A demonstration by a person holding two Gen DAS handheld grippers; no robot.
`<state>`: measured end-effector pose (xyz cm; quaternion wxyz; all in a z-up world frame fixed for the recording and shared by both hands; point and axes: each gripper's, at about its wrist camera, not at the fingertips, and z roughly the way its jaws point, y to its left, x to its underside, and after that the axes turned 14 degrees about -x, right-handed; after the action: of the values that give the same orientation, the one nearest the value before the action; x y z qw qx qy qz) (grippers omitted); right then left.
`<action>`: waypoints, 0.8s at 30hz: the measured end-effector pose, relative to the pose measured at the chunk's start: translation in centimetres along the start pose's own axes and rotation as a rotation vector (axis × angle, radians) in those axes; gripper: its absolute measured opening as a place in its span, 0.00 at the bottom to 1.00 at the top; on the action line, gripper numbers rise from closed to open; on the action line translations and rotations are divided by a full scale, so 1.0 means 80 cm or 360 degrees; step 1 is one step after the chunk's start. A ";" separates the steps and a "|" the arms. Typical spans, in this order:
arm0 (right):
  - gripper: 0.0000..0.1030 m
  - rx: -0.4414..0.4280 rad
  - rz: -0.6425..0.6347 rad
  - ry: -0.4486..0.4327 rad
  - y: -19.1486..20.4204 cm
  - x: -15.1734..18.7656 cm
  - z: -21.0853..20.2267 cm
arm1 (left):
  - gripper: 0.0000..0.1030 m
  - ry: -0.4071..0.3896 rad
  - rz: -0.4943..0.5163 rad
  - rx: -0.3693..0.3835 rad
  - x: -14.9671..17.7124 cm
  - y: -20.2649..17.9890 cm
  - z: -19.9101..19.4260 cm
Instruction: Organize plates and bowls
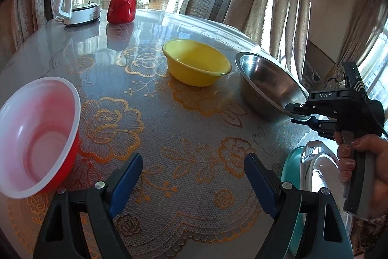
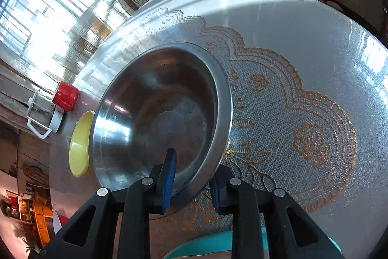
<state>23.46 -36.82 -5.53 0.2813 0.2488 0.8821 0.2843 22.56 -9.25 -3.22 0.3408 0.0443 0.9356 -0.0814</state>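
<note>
Now my right gripper is clamped on the near rim of the steel bowl, one pad inside, one under the rim; the bowl looks tilted up off the bench. Stacked plates, teal at the bottom, lie just below that gripper, toward me, so I judge the right hand nearest for any stacking there. My left gripper hovers with jaws apart, holding nothing. Red bowl sits left, white inside; yellow bowl beyond, smooth plastic. Lace-pattern cover, glossy.
</note>
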 end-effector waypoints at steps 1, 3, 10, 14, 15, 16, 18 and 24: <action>0.22 0.0003 -0.0013 0.0009 0.001 0.004 -0.002 | 0.84 -0.0001 -0.0021 0.0021 -0.001 0.002 0.000; 0.21 0.0001 -0.0050 0.0032 0.007 0.010 -0.003 | 0.85 0.0001 -0.0067 0.0078 -0.003 0.007 0.000; 0.20 0.0047 -0.0192 0.0086 0.026 0.029 -0.005 | 0.92 -0.0027 -0.0310 0.0253 -0.018 0.021 0.009; 0.21 0.0061 -0.0243 0.0096 0.033 0.029 -0.002 | 0.90 -0.0057 -0.0313 0.0259 -0.032 0.006 0.017; 0.21 0.0057 -0.0241 0.0097 0.033 0.029 -0.001 | 0.89 -0.0051 -0.0316 0.0280 -0.037 0.000 0.022; 0.21 0.0051 -0.0236 0.0097 0.032 0.028 0.000 | 0.86 -0.0032 -0.0314 0.0299 -0.041 -0.006 0.027; 0.21 0.0046 -0.0226 0.0098 0.031 0.029 0.000 | 0.80 0.0001 -0.0302 0.0322 -0.047 -0.019 0.039; 0.22 0.0058 -0.0230 0.0093 0.033 0.032 -0.001 | 0.55 0.0074 -0.0203 0.0340 -0.056 -0.041 0.064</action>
<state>22.28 -33.44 -4.69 0.2707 0.1812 0.9106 0.2542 28.77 -13.57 -3.80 0.3066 0.0228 0.9301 -0.2011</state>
